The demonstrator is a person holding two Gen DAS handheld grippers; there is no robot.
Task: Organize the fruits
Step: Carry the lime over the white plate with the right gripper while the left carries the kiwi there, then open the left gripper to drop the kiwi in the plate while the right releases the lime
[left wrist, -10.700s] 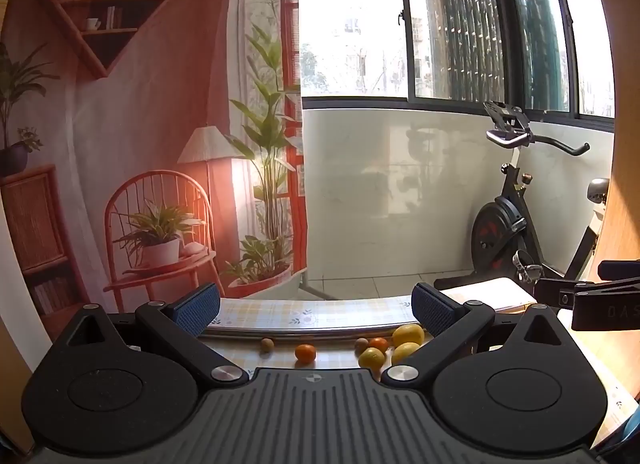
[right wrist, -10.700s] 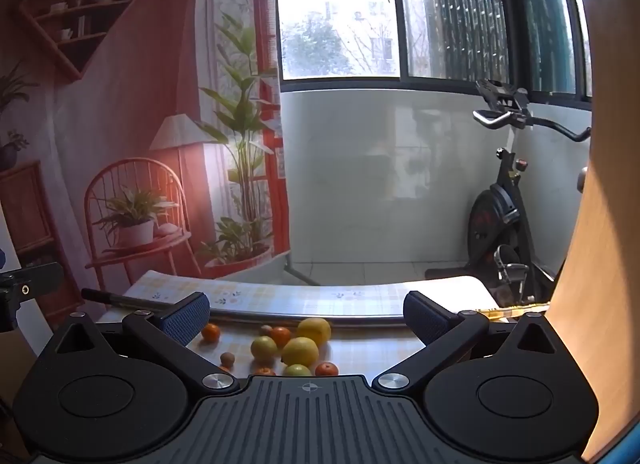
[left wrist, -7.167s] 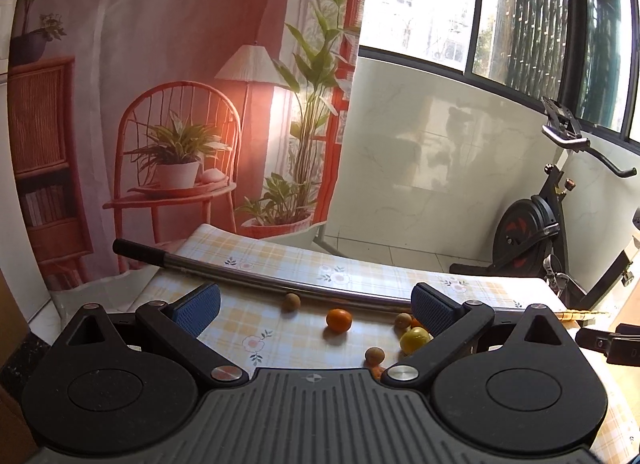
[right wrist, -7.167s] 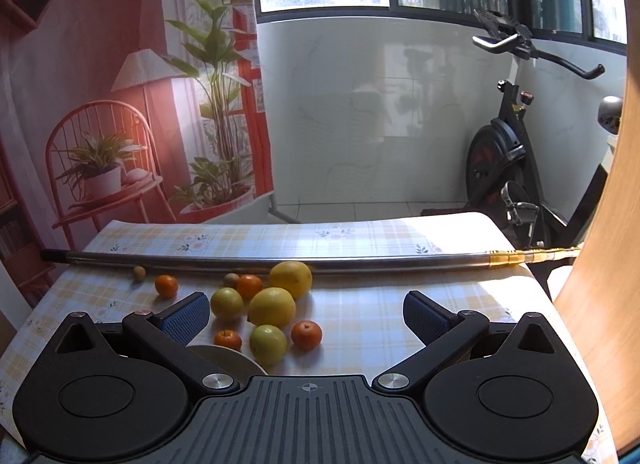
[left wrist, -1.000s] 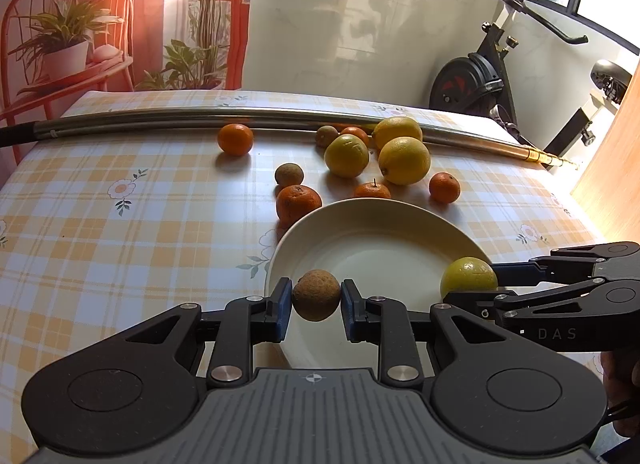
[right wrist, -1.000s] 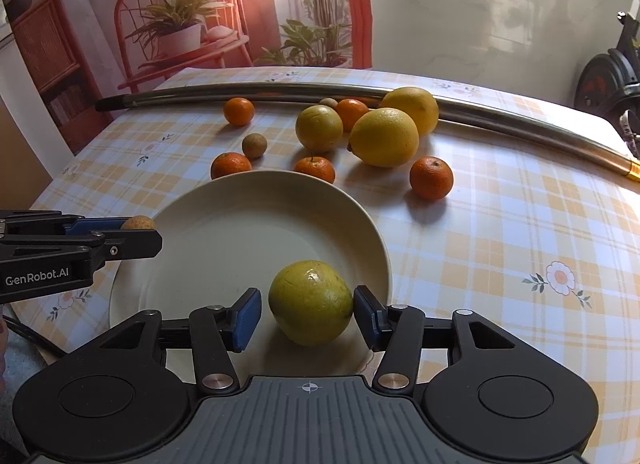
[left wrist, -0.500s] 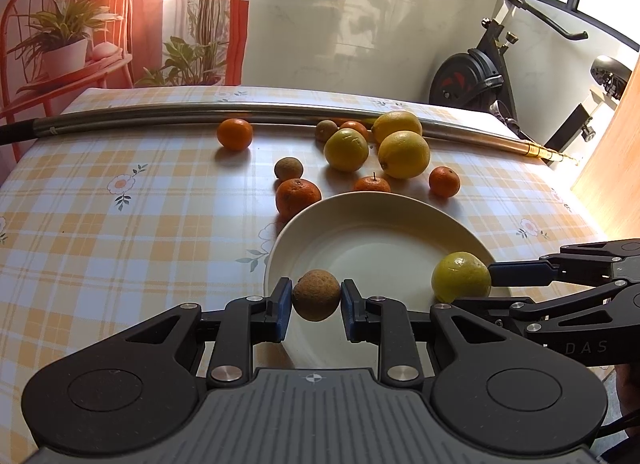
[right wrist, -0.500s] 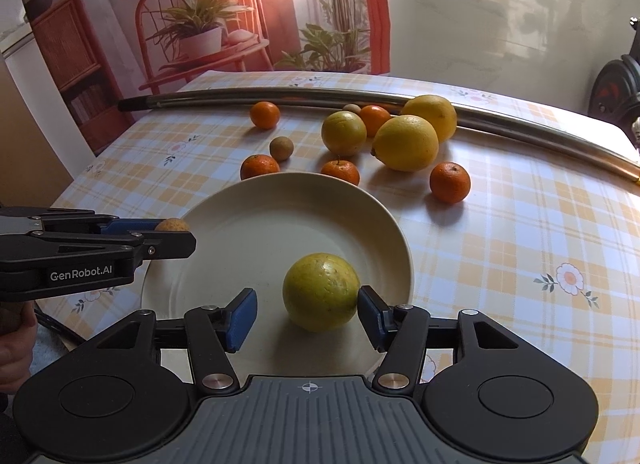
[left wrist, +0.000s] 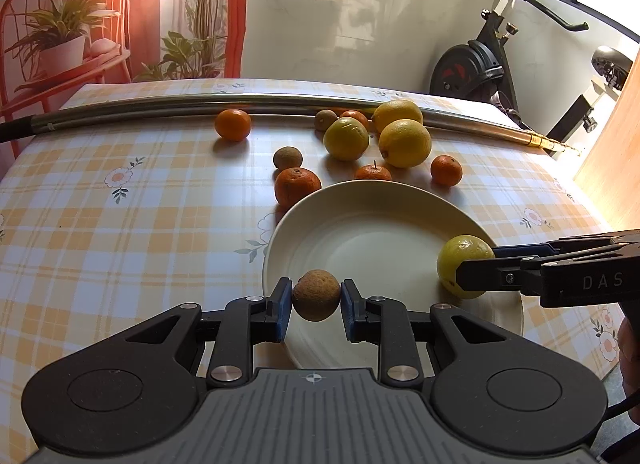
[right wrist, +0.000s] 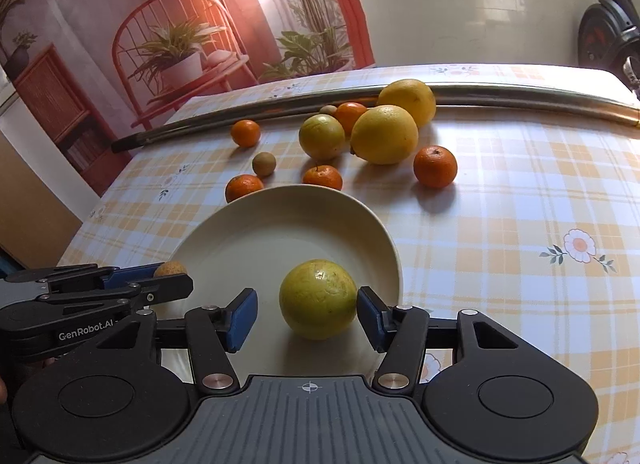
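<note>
A cream plate (left wrist: 362, 194) lies on the checked tablecloth. My left gripper (left wrist: 316, 306) is shut on a small brown round fruit (left wrist: 316, 294), held over the plate's near left rim. In the right wrist view the same gripper comes in from the left (right wrist: 170, 280). A yellow-green citrus (right wrist: 318, 298) rests inside the plate (right wrist: 280, 194) near its front edge. My right gripper (right wrist: 306, 318) stands open around it, with a gap at the left pad. From the left wrist view this citrus (left wrist: 460, 260) sits at the plate's right rim.
Beyond the plate lie several loose fruits: two big yellow citrus (left wrist: 404, 142), a yellow-green one (left wrist: 346, 138), several small oranges (left wrist: 297, 184) and a small brown fruit (left wrist: 287, 157). A metal pole (left wrist: 160, 104) crosses the far table. An exercise bike (left wrist: 476, 64) stands behind.
My right gripper's jaws have spread off the yellow-green citrus, which now rests in the plate. The left gripper still holds the brown fruit at the plate's rim.
</note>
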